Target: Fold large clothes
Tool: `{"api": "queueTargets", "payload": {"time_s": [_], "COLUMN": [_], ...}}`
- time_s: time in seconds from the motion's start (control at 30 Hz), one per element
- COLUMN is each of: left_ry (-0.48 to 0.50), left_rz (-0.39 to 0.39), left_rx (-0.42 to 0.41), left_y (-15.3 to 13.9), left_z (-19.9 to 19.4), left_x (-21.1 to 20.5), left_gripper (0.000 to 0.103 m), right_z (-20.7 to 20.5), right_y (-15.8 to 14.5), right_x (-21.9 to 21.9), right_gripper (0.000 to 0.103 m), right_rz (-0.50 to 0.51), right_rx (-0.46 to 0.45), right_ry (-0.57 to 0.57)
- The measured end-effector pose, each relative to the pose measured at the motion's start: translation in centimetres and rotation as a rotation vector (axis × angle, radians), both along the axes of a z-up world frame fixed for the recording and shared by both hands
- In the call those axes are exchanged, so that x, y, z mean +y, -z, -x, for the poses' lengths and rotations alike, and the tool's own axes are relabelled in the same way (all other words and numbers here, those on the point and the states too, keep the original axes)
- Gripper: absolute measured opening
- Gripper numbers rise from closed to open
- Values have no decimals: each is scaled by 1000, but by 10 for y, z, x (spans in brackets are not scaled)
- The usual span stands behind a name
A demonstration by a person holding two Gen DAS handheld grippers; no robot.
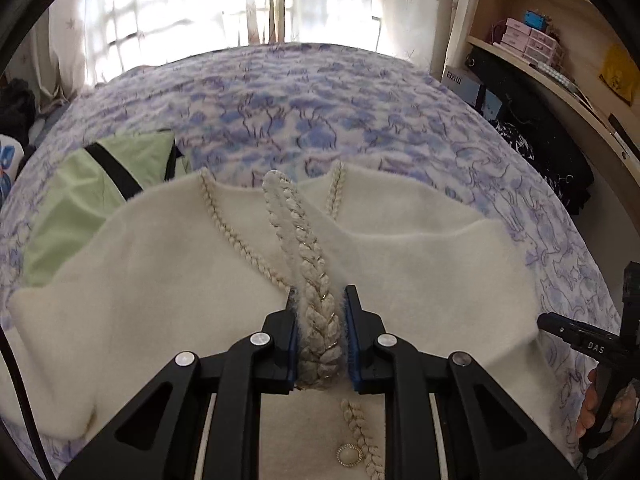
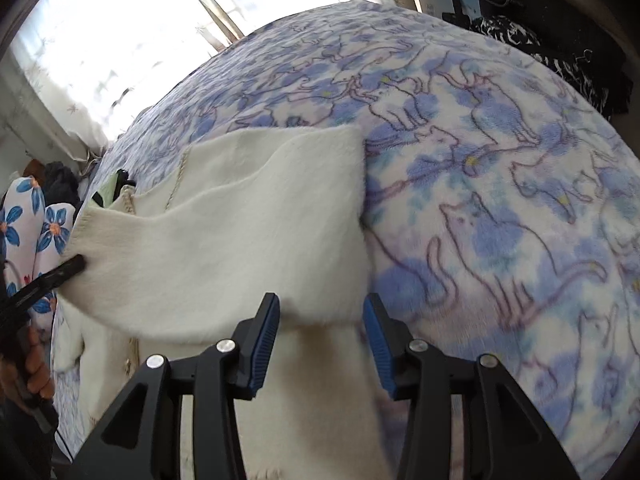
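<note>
Plainly soft, fluffy and light: cream cardigan [image 1: 168, 280] spread on the bed [image 1: 360, 120], apt to sag. Braided front trim [image 1: 316, 300] pinched between left gripper [image 1: 320, 320] fingers. Right gripper [image 2: 322, 320] fingers half-open astride the sleeve edge, not pressing.

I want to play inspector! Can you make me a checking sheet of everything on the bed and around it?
Surface: bed blanket, blue cat print.
Job's things: cream cardigan spread on it, braided trim lifted.
Clutter: green bag beside the cardigan.
Tongs: left tongs shut on the braided trim; right tongs open, cardigan edge between them.
Cables: black cable at the left wrist view's left edge.
Surroundings: curtained window, shelves with boxes.
</note>
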State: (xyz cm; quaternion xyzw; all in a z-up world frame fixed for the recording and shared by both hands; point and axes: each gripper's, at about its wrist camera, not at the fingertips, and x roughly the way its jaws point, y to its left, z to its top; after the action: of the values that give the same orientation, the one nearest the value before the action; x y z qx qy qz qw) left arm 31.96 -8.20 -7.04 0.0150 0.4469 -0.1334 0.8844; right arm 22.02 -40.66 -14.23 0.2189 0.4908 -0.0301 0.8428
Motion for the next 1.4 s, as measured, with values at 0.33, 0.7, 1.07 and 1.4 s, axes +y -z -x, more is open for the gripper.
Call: {"api": "queueTargets", "payload": {"time_s": [0.33,0.7,1.07,1.4], "left_ry": [-82,-224,-148,-267], "left_rz": [-81,105,-78,-91], "left_rx": [181,287,132,138], "left_y": [64,88,88,77], "left_z": [-30,-57,-65,-52], "left_x": [47,99,43,63], "left_gripper": [21,66,16,33], "right_z": [-33,-70,-112,-96], "right_y": [15,15,28,-4], "right_x": [15,-19,-30,-2], "right_gripper": [50,51,24,32], "right_rz": [110,-29,-5,289], "right_rx": [58,52,13,14], "right_ry": [-50,-6,14,47]}}
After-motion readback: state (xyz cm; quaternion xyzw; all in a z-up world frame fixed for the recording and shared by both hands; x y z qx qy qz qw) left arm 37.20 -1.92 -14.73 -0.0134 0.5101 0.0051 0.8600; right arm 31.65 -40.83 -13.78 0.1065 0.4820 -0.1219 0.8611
